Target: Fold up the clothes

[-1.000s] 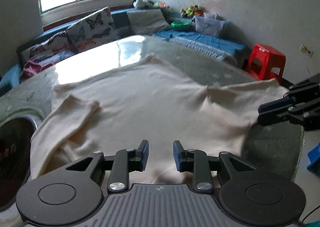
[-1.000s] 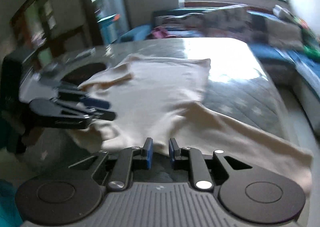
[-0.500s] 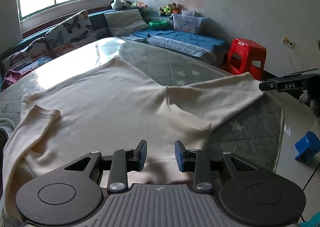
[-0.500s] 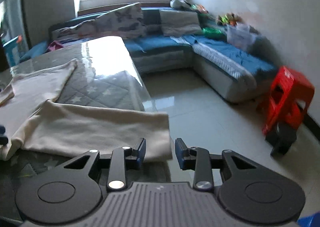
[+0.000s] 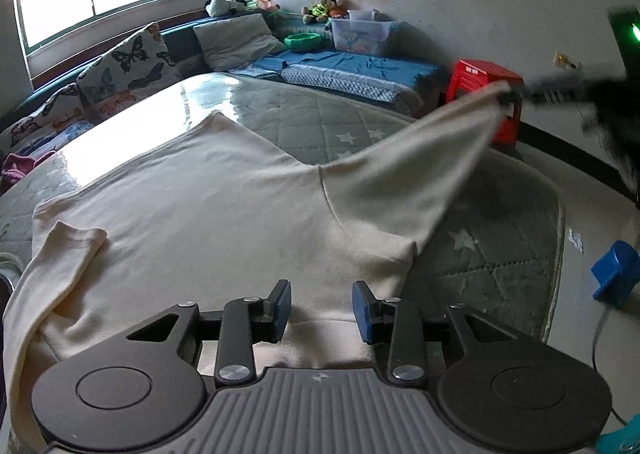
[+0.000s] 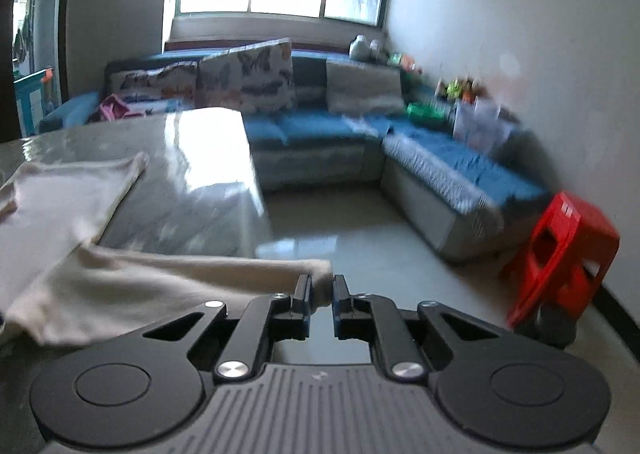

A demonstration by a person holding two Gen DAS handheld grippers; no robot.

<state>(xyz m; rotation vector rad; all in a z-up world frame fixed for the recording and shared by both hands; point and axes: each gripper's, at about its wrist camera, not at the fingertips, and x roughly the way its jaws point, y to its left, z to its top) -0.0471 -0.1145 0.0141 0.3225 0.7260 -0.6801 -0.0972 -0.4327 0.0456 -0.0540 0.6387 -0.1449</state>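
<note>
cream sweater lies spread flat over the quilted grey surface in the left wrist view, its body facing the camera and its near hem running under the left gripper. the fingers of that gripper stand wide apart above the hem, with nothing between the blue pads. one sleeve is folded back over the garment at the left side. the other sleeve rises off the surface toward the right, pulled taut at its cuff by the right gripper, which shows only as a dark blur. a red stool stands behind that cuff, a blue sofa with cushions runs along the wall under a window, and a small blue stool sits on the floor at the right.

in the right wrist view, the right gripper has its fingers drawn narrow, pinching the sleeve cuff between them. the sleeve stretches away to the left, back toward the sweater on the glossy surface. the red stool stands on the tiled floor at the right, just beside the end of the sofa.
</note>
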